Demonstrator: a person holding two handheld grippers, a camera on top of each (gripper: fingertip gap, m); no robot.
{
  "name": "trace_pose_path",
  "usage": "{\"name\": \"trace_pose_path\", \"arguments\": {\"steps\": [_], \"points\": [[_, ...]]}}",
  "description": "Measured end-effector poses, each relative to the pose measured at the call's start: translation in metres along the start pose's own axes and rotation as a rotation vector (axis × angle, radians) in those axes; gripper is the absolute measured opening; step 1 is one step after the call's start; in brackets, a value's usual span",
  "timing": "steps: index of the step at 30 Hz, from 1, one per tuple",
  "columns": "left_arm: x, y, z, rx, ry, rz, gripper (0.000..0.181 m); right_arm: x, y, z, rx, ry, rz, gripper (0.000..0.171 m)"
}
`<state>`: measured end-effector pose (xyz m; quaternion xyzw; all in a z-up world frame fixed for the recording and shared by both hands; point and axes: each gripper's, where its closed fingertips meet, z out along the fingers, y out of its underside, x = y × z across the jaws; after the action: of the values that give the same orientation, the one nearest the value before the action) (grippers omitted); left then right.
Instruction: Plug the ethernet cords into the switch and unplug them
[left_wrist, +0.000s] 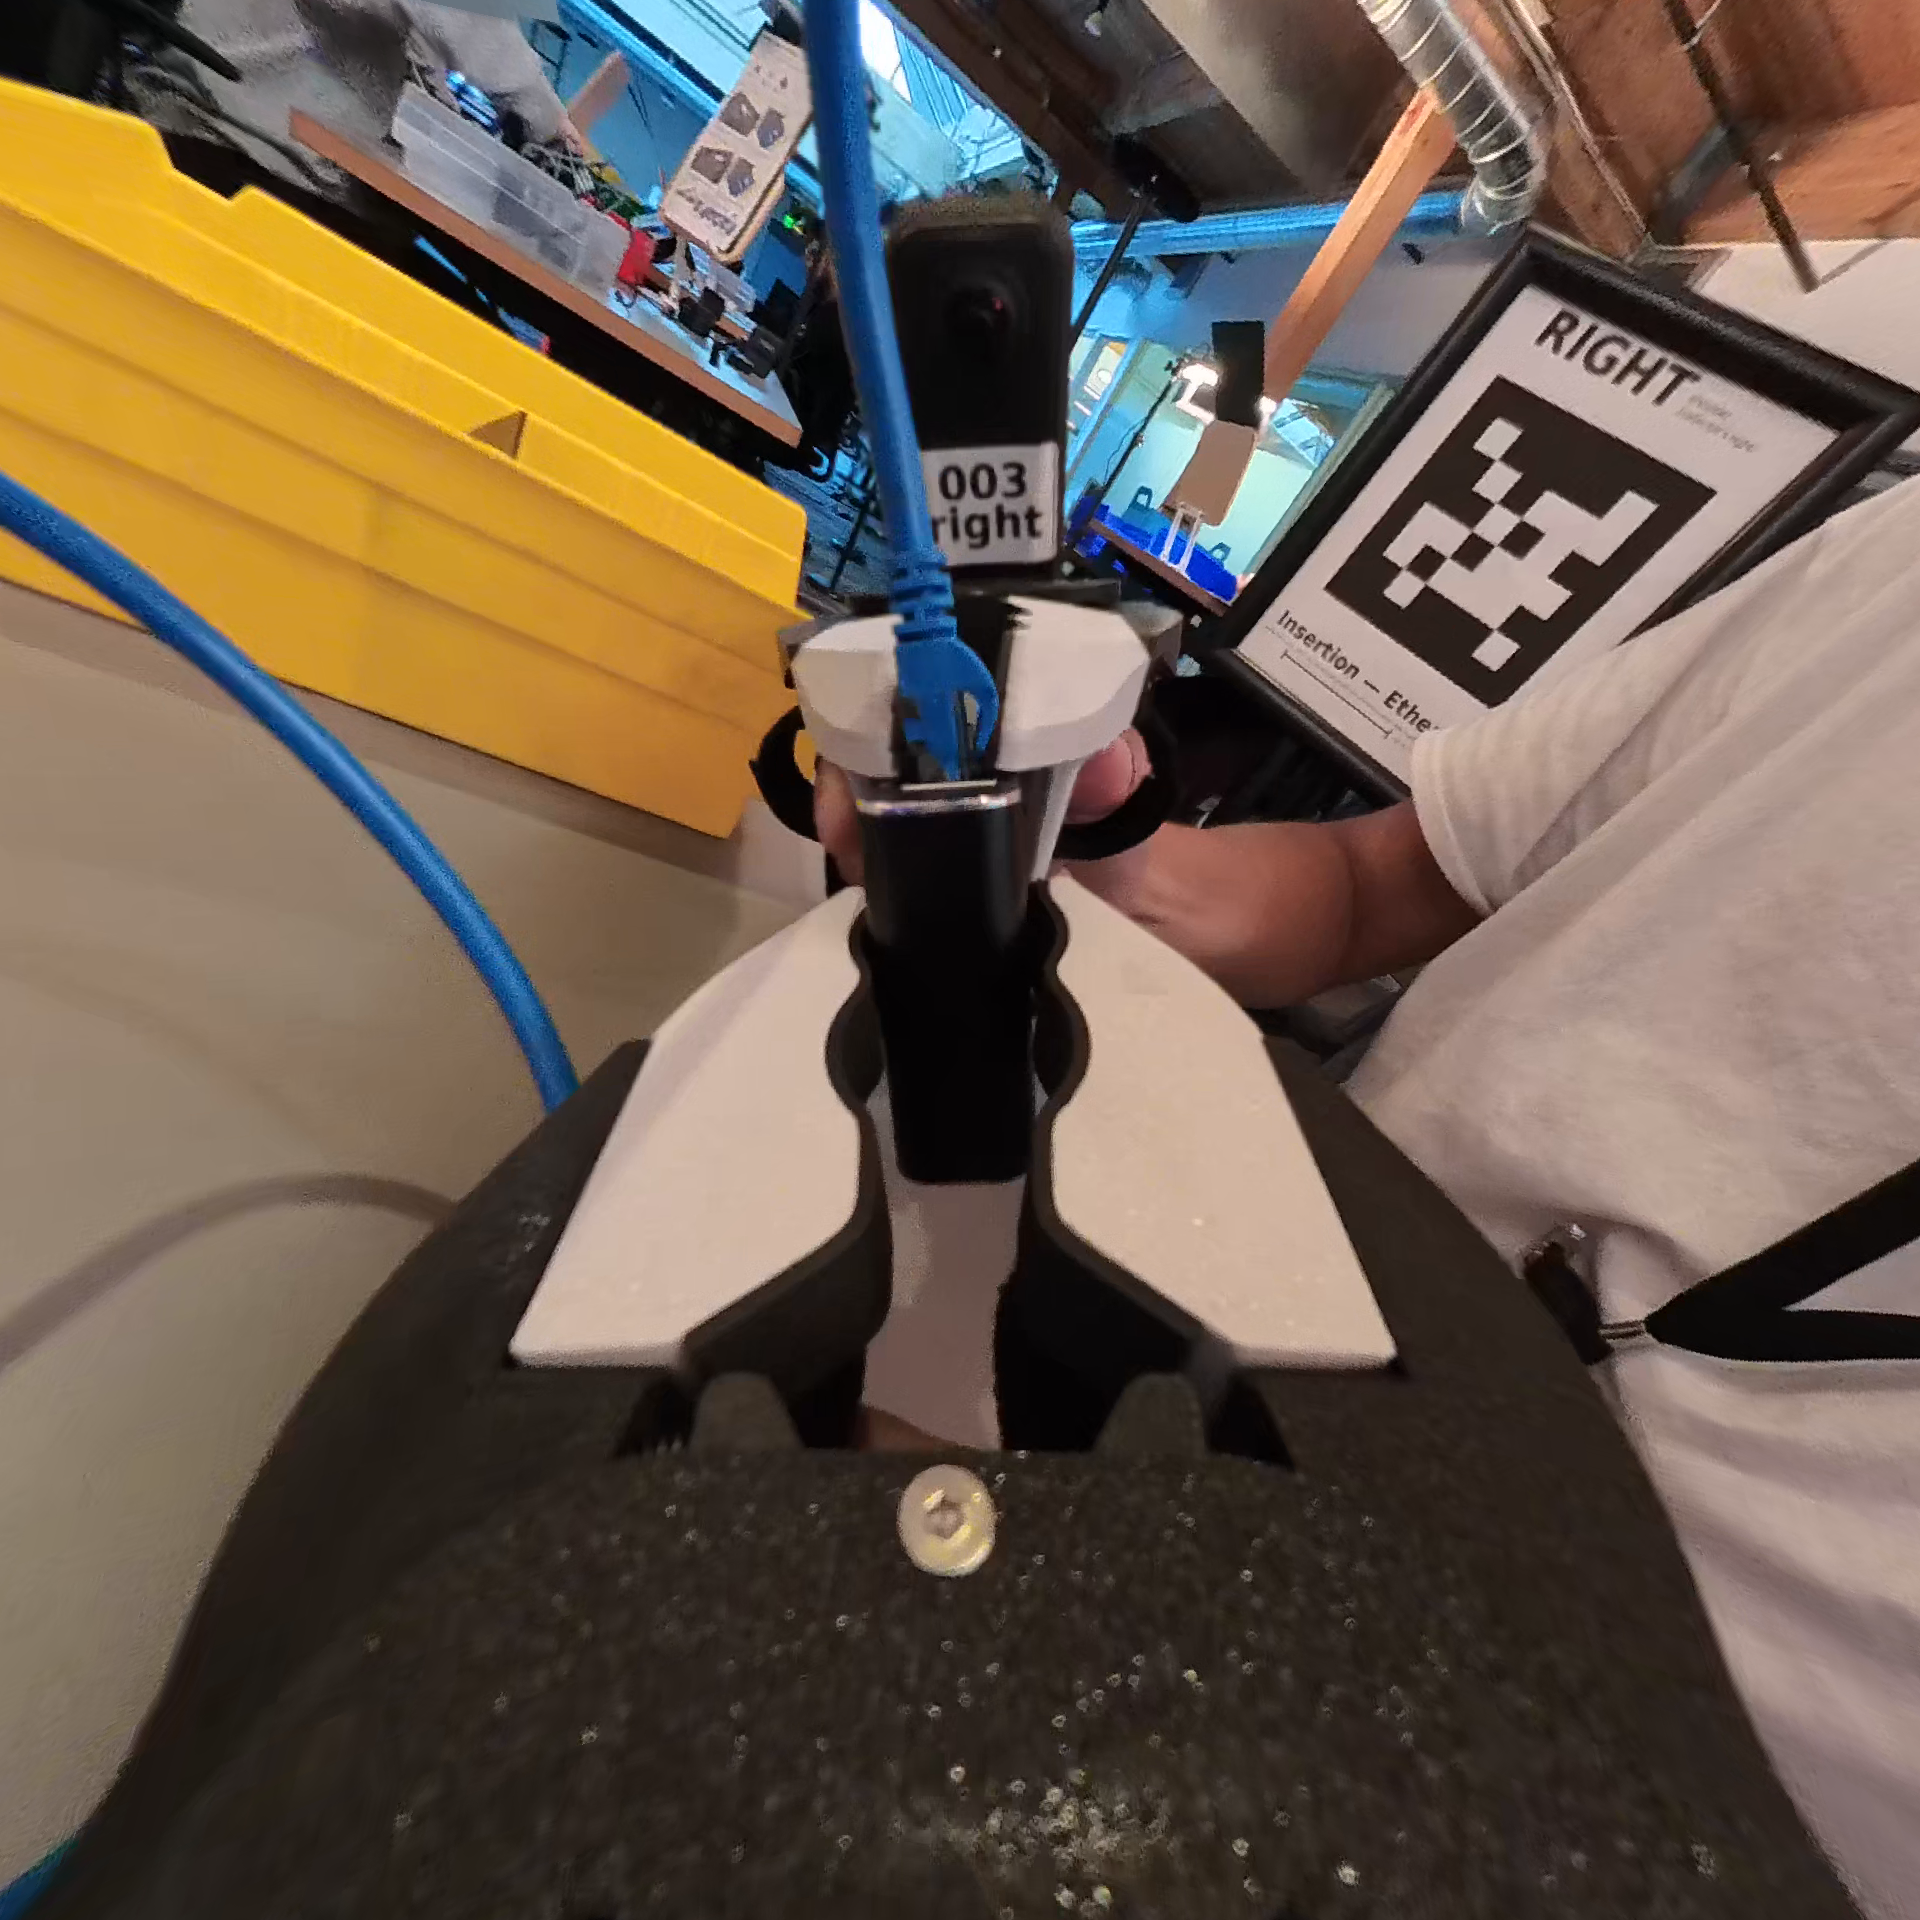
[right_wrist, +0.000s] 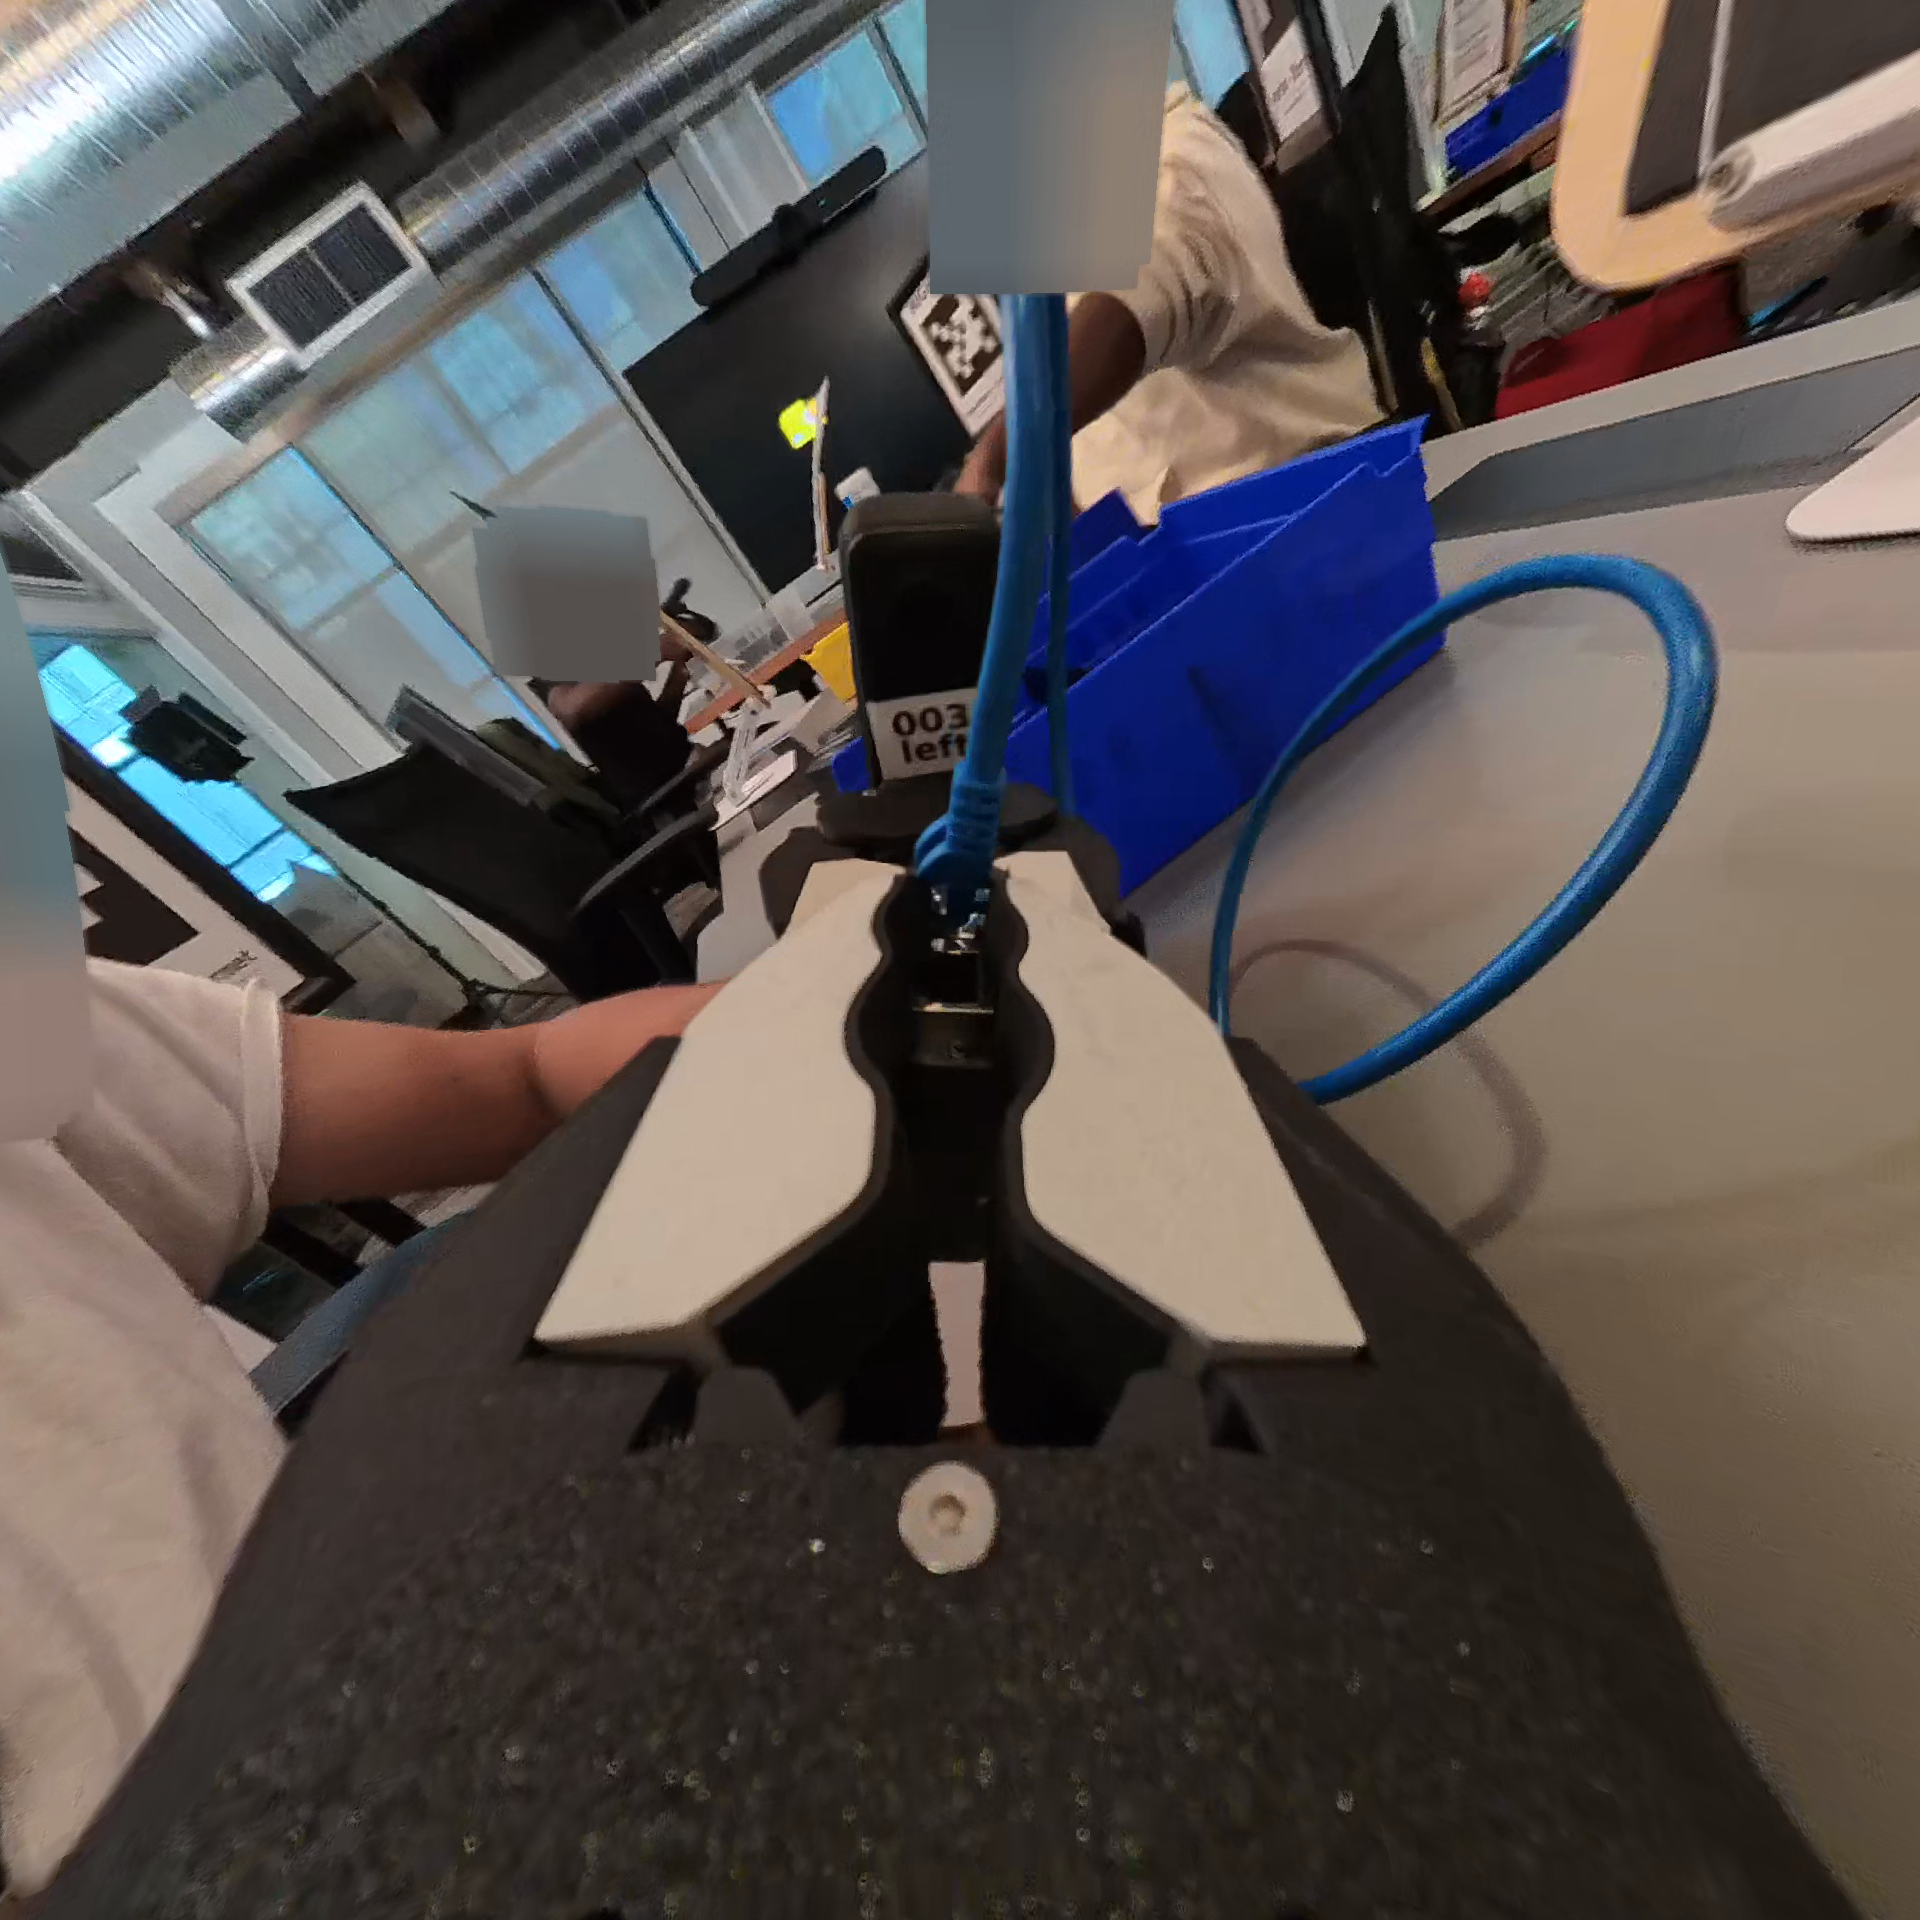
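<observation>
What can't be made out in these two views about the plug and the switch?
- Left wrist view: the switch has its port face pointing away. The blue plug and right tool cover it, so seating is unclear.
- Right wrist view: the plug's tip sits in shadow between the tool's fingers.
- Left wrist view: the blue cable leaves the top edge, so its far end is unseen.

My left wrist view looks close along its fingers toward the right gripper (left_wrist: 951, 727) | right wrist view faces back | both share the blue cord (left_wrist: 883, 343) centre-frame.
</observation>
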<state>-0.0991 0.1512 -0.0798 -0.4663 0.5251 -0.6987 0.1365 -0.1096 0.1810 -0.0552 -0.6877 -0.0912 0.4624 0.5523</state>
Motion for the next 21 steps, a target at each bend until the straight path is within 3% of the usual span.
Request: {"name": "trace_pose_path", "arguments": {"steps": [6,9,13,16,18,21], "points": [[0.005,-0.009,-0.006,0.028,0.011,-0.013,0.025,-0.005,-0.009,0.007,0.043,-0.003,-0.012,0.012],[0.002,0.016,0.005,-0.111,-0.032,0.05,0.025,0.01,-0.048,-0.016,0.227,0.043,0.059,0.012],[0.012,0.017,0.011,-0.103,0.011,0.06,0.024,0.001,-0.056,-0.036,0.134,0.079,-0.062,0.012],[0.026,0.017,0.011,-0.091,0.111,0.044,0.024,-0.002,-0.042,-0.035,-0.071,0.206,-0.145,0.013],[0.04,0.024,0.011,-0.13,0.18,0.066,0.024,0.006,-0.038,-0.038,-0.12,0.322,-0.088,0.013],[0.055,0.031,0.01,-0.177,0.257,0.086,0.024,0.026,-0.001,-0.044,-0.268,0.414,0.101,0.013]]}}
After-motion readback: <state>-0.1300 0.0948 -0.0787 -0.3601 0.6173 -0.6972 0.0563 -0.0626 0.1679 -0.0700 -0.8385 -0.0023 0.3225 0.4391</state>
